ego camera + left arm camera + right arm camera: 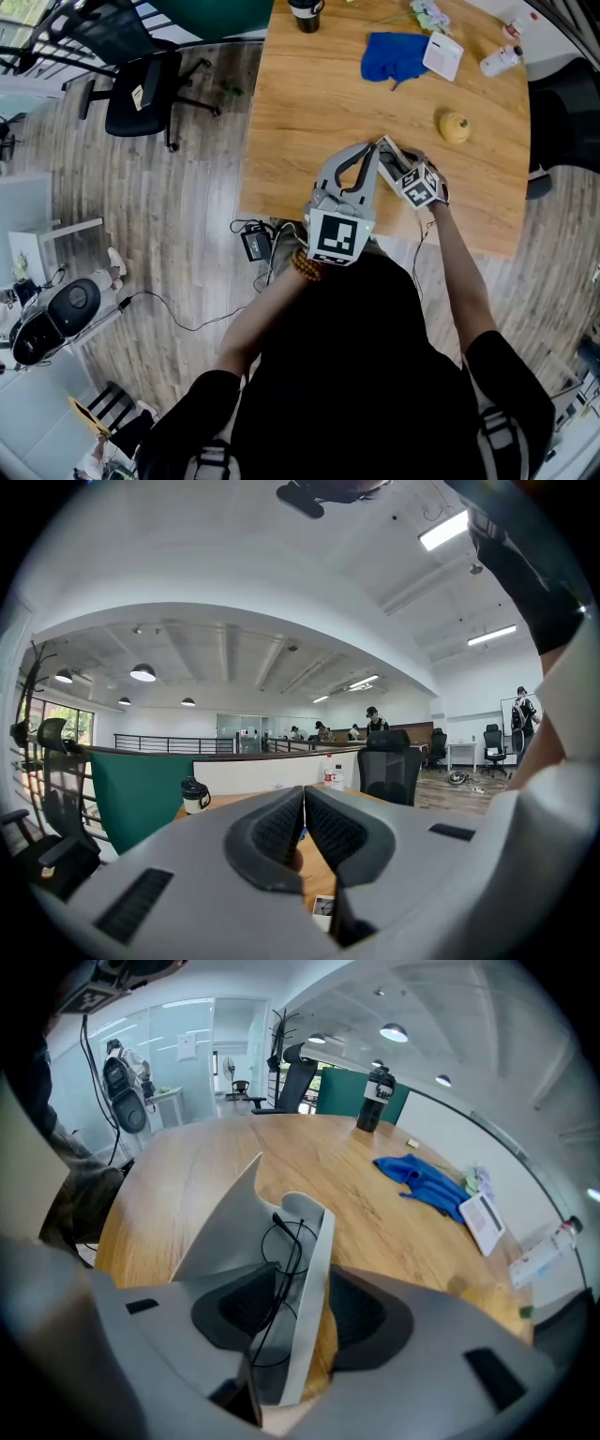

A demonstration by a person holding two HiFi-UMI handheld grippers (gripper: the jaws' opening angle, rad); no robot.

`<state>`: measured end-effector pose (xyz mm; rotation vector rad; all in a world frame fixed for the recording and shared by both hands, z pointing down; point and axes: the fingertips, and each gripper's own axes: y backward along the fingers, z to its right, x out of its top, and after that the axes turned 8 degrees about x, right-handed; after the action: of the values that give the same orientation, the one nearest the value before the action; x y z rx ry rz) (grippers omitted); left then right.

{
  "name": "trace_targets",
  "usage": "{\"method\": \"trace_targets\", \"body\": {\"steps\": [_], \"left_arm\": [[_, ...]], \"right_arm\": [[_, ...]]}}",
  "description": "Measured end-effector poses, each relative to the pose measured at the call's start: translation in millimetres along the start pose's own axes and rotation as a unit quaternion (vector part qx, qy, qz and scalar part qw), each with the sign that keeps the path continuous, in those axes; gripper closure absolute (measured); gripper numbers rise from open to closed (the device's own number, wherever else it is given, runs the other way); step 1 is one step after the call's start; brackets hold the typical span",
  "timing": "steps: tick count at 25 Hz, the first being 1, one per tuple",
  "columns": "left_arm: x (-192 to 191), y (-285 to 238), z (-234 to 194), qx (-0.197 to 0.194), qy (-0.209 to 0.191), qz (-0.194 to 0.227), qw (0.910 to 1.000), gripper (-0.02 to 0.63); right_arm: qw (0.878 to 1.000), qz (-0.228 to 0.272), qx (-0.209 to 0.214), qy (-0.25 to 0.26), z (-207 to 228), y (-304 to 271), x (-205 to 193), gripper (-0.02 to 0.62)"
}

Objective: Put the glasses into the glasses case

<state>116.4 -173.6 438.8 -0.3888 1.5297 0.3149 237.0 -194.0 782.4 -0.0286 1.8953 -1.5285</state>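
My right fingers (364,1312) clamp the open glasses case (314,1269), glasses (286,1241) lying inside between them; my left fingers (272,832) are together.

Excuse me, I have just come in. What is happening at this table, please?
A person at a wooden table works with tongs in each hand. The thin wire glasses lie inside the open grey glasses case. The right tongs stand around both, one pad on each side; whether they press is unclear. The left tongs are shut and empty, pointing level next to the right ones. The case is not yet closed.
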Motion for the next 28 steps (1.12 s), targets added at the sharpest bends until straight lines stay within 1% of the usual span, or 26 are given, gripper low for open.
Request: {"method": "trace_targets", "body": {"steps": [6, 9, 12, 14, 17, 21, 24, 28], "left_arm": [[0, 0, 1, -0.002, 0.001, 0.000, 1.0000, 0.583], [0, 0, 3, -0.003, 0.002, 0.000, 1.0000, 0.584], [1, 1, 2, -0.004, 0.002, 0.003, 1.0000, 0.583], [2, 0, 1, -0.003, 0.000, 0.008, 1.0000, 0.584], [4, -1, -2, 0.000, -0.003, 0.010, 0.9999, 0.584], [9, -7, -8, 0.004, -0.004, 0.018, 0.9998, 0.584], [17, -12, -11, 0.005, -0.007, 0.028, 0.9996, 0.583], [33, -20, -15, 0.006, -0.015, 0.051, 0.9986, 0.584]], "right_arm": [[1.000, -0.014, -0.014, 0.021, 1, 0, -2, 0.460], [1.000, -0.017, -0.016, 0.017, 2, 0, -3, 0.452], [1.000, -0.004, -0.014, 0.000, 4, 6, 1, 0.408], [1.000, 0.013, -0.017, -0.009, 7, 14, 10, 0.407], [0.998, 0.042, -0.033, -0.015, 18, 31, 29, 0.407], [0.993, 0.095, -0.064, -0.015, 38, 64, 68, 0.408], [0.986, 0.140, -0.091, -0.008, 54, 97, 107, 0.408], [0.971, 0.202, -0.127, 0.010, 69, 148, 163, 0.408]]}}
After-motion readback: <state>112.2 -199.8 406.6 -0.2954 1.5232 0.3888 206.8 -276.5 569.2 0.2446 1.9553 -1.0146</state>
